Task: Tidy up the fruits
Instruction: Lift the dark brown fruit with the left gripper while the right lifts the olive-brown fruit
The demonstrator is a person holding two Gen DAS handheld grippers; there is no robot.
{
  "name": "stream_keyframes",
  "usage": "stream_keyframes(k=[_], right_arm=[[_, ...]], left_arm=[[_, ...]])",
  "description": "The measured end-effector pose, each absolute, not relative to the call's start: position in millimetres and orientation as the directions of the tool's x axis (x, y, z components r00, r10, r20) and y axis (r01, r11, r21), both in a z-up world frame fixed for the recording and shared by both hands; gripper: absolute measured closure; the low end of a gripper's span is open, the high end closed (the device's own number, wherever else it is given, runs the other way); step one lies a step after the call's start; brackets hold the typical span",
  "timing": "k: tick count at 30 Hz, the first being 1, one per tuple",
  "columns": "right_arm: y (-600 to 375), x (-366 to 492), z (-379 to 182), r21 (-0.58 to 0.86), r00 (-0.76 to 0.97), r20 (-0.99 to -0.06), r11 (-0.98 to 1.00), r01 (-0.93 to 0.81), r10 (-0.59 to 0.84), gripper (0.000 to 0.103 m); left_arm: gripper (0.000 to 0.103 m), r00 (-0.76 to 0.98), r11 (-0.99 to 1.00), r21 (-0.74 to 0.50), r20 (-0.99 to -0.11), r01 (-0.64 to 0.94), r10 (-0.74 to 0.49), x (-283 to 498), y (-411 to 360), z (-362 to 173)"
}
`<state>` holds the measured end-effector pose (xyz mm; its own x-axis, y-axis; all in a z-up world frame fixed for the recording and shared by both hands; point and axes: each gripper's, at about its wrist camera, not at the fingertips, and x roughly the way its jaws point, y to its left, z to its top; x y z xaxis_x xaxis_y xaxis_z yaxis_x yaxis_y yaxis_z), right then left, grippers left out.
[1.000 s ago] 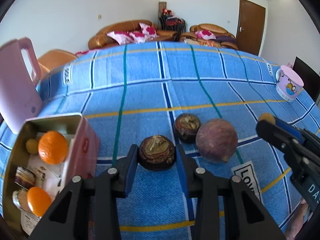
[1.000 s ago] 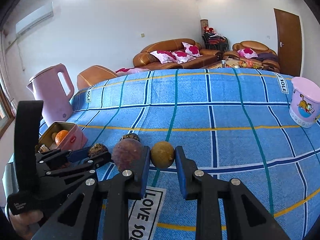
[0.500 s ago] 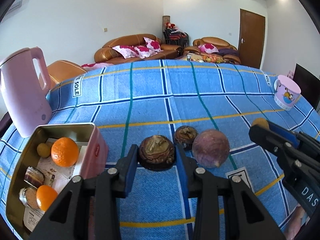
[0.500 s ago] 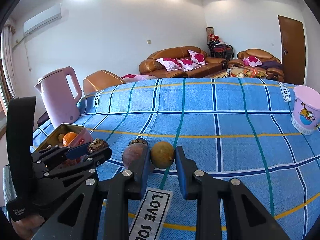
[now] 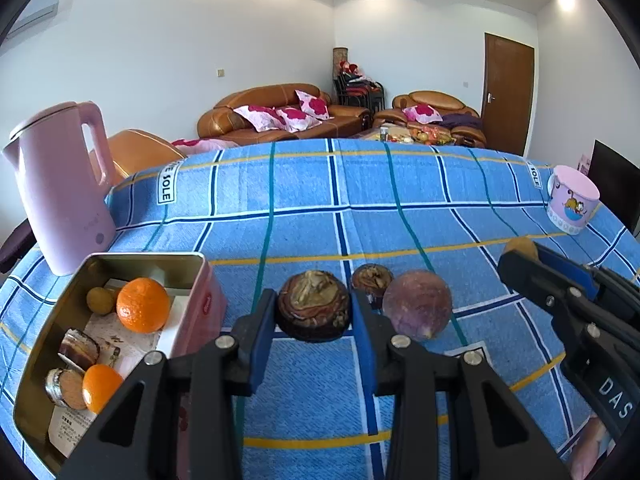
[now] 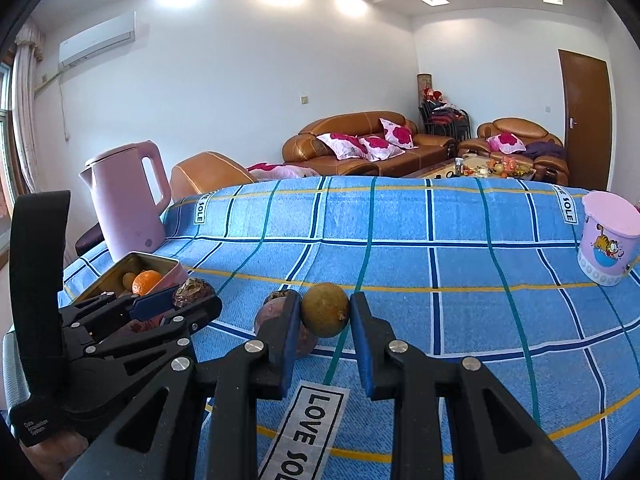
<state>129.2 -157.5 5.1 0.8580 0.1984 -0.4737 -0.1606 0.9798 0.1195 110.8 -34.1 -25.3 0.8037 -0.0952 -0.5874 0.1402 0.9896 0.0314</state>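
My left gripper [image 5: 313, 309] is shut on a dark brown wrinkled fruit [image 5: 312, 298], held just above the blue checked cloth [image 5: 304, 224]. Behind it on the cloth lie a second brown fruit [image 5: 372, 278] and a round purple fruit [image 5: 416, 306]. To the left stands an open metal tin [image 5: 144, 257] holding two oranges [image 5: 143, 310], a small yellow fruit and some wrapped pieces. My right gripper [image 6: 325, 312] is shut on a small yellow-brown round fruit [image 6: 325, 307], just right of the purple fruit [image 6: 276, 316]. The left gripper [image 6: 192, 292] shows at left in the right wrist view.
A pink kettle [image 5: 64, 188] stands behind the tin at the table's left edge. A pink cartoon cup [image 5: 572, 200] sits at the far right edge. A "LOVE SOLE" label [image 6: 308, 420] lies on the cloth under my right gripper. Sofas stand beyond the table.
Both grippers have tipped upward a little, so the table has slid lower in both views. Each still clamps its fruit. The fruits on the cloth have not moved.
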Motion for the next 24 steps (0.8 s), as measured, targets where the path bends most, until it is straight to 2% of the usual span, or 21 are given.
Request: stream_keyframes(k=[24], right_arm=[[-155,115,11,0.094,0.887,-0.418,0.981,-0.172,0.196,0.076]], left_arm=[[0.065,0.857,0.992,0.055,-0.511,0.111,-0.067,96,-33,-16]])
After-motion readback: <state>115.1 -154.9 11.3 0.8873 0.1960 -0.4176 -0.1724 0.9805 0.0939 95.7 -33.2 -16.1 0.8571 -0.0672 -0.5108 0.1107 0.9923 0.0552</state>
